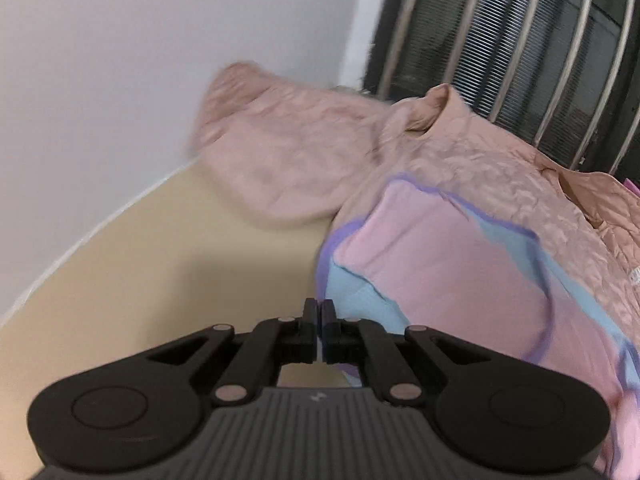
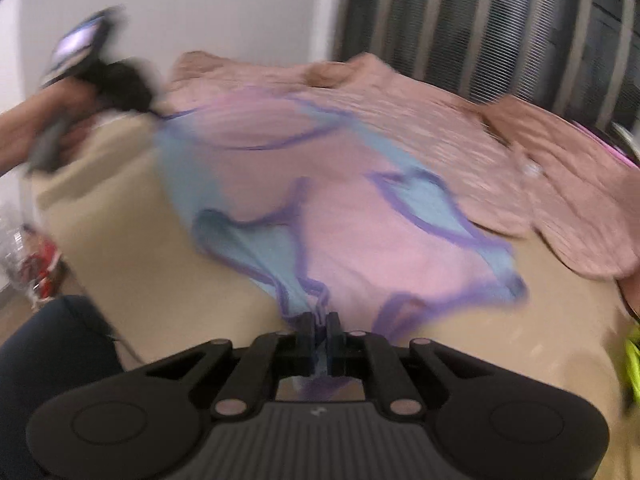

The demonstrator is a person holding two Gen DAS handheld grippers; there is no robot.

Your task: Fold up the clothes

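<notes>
A pink garment [image 1: 440, 264] with light blue panels and purple trim lies spread on a beige surface [image 1: 180, 240]. In the left wrist view my left gripper [image 1: 319, 310] is shut at the garment's left edge, with blue and purple cloth showing right under its fingers. The right wrist view is blurred; there the garment [image 2: 348, 232] stretches from the left gripper [image 2: 154, 110] at the upper left down to my right gripper [image 2: 319, 322]. The right gripper is shut on a bunched blue and purple hem at the garment's near edge.
A crumpled salmon-pink quilted garment [image 1: 300, 140] lies behind and partly under the pink one, against a white wall and a barred window [image 1: 520, 40]. A person's hand [image 2: 24, 128] holds the left gripper; a dark trouser leg [image 2: 48, 360] is near left. A yellow-green item [image 2: 632, 364] sits at the right edge.
</notes>
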